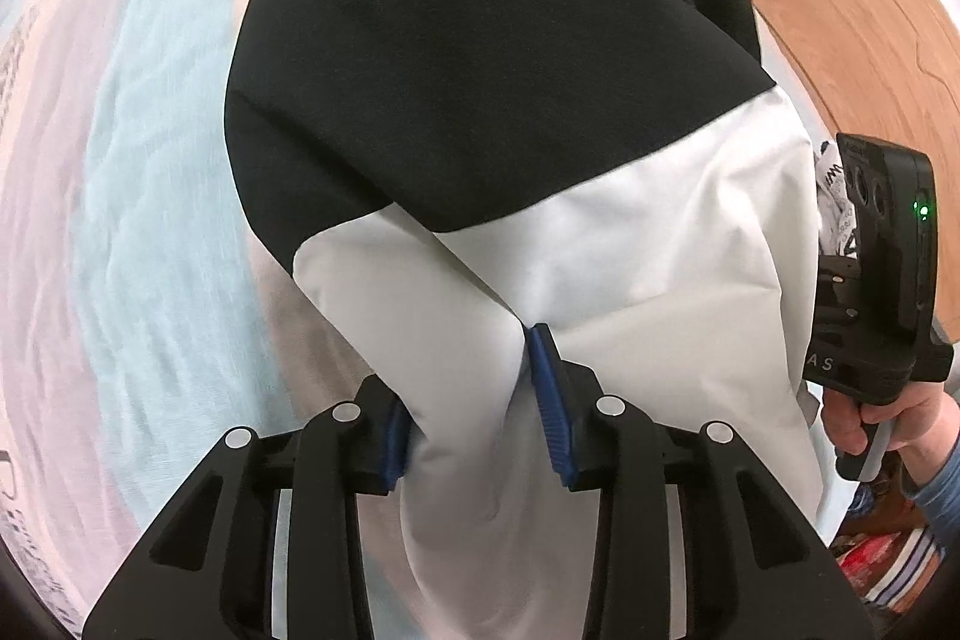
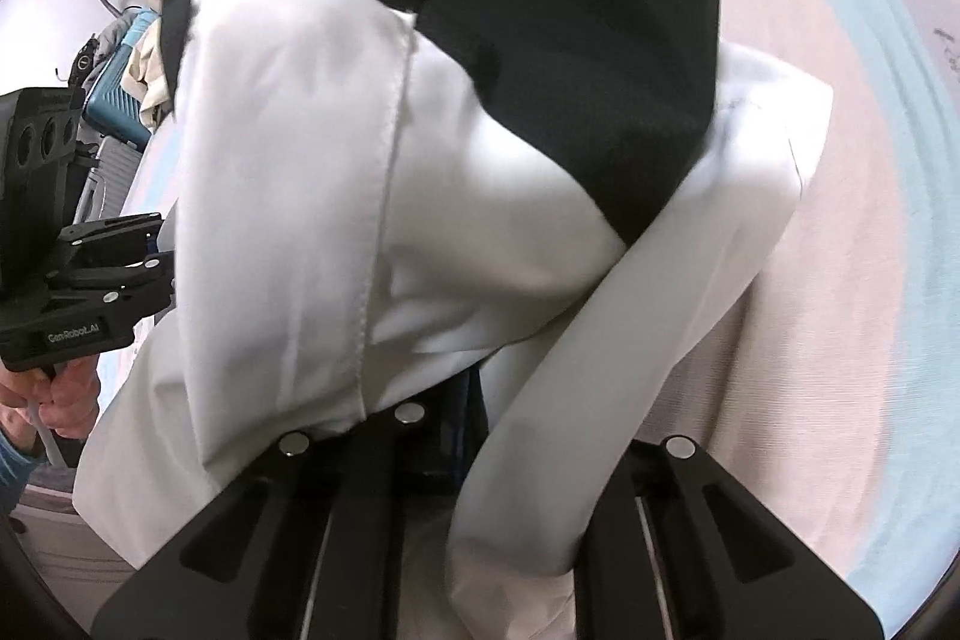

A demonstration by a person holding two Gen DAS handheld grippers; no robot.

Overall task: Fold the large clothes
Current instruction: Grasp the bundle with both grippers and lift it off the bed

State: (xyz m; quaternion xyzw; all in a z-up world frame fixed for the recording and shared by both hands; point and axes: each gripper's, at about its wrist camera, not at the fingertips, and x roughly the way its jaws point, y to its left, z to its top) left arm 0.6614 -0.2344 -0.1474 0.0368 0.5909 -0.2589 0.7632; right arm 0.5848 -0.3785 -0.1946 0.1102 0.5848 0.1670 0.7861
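A large black and white garment [image 1: 480,112] hangs lifted above a bed, black cloth at the far end and white cloth near the grippers. My left gripper [image 1: 474,400] has a thick fold of the white cloth between its blue pads [image 1: 549,400]. In the right wrist view the same garment [image 2: 300,220] drapes over my right gripper [image 2: 480,436] and hides its fingertips; a white band of cloth runs between the fingers. The right gripper also shows at the right edge of the left wrist view [image 1: 882,280], and the left gripper at the left edge of the right wrist view [image 2: 72,280].
A bedsheet with pale pink and light blue stripes [image 1: 132,220] lies under the garment, also in the right wrist view [image 2: 870,280]. A wooden board [image 1: 870,28] stands at the right. A blue case and piled items [image 2: 120,100] sit at the left.
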